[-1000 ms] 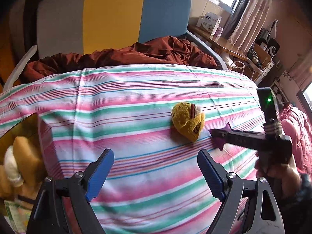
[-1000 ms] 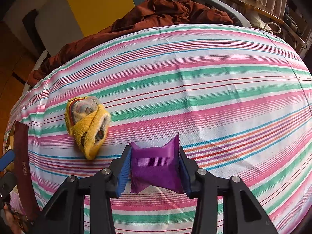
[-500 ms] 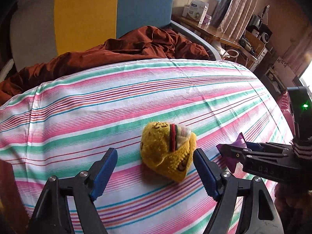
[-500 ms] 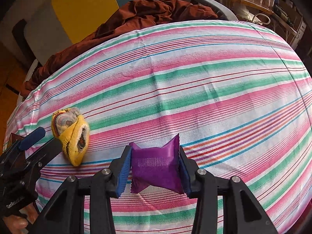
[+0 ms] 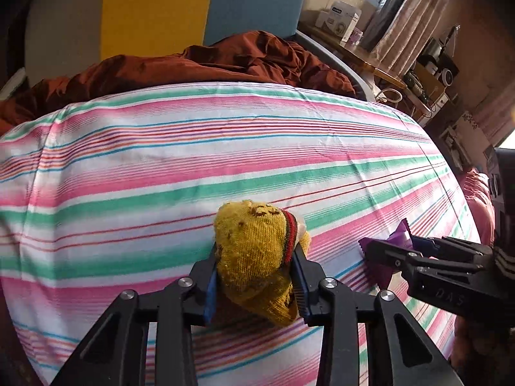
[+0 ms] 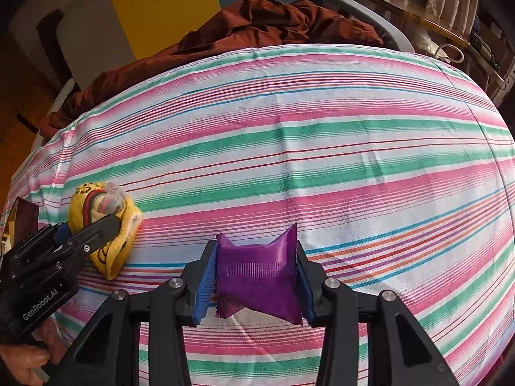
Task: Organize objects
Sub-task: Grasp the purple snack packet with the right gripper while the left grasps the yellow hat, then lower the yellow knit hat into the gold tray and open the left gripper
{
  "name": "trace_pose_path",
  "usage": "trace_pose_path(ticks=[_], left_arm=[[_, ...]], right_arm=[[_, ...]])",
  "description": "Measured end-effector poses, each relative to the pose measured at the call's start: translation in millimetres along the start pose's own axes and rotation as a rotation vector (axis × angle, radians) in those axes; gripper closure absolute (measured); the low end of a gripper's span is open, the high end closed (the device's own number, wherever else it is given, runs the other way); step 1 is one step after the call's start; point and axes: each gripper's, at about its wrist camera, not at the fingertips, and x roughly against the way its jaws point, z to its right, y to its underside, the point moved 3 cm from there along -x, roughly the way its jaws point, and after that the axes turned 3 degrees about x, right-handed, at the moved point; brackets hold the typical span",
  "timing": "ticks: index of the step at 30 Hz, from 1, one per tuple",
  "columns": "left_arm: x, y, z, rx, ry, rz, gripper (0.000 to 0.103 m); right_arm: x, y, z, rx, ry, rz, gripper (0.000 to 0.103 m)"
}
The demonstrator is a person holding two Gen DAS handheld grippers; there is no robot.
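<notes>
On the striped sheet: two small things, one in each of my grippers.
Sock: one yellow knitted sock [image 5: 257, 251], bunched up, with a dark red and green band near its top; it lies on the sheet [image 5: 193, 167] toward my left side.
Left gripper: my left gripper [image 5: 256, 276] has its blue pads pressed against both sides of the sock, jaws narrow around it.
Packet: one purple packet [image 6: 257, 276] with crimped edges, just right of the sock and apart from it.
Right gripper: my right gripper [image 6: 256, 280] pinches the packet between its two pads, jaws narrow; in the left wrist view the packet [image 5: 391, 251] shows at that gripper's tip [image 5: 386, 254].
Height: I cannot tell whether sock or packet is lifted clear of the sheet.
Sheet: one, striped pink, green, white and blue.
Blanket: one rust-brown blanket [image 6: 273, 25], crumpled at the far edge of the sheet.
Headboard: one panel [image 5: 154, 9] beyond it, with grey, yellow and blue sections.
Box: one white box [image 5: 338, 21] on the side table at far right.
</notes>
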Motion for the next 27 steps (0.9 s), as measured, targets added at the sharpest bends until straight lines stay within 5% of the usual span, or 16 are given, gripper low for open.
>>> trace_pose_path(ticks=[10, 27], left_arm=[[67.9, 48.9, -37.6, 0.017, -0.158, 0.101, 0.065], [191.3, 94.8, -56.3, 0.006, -0.194, 0.293, 0.064]], right_arm=[[1.0, 18.6, -47.0, 0.150, -0.102, 0.000, 0.060], [-1.1, 52.7, -140.2, 0.339, -0.134, -0.019, 0.060]])
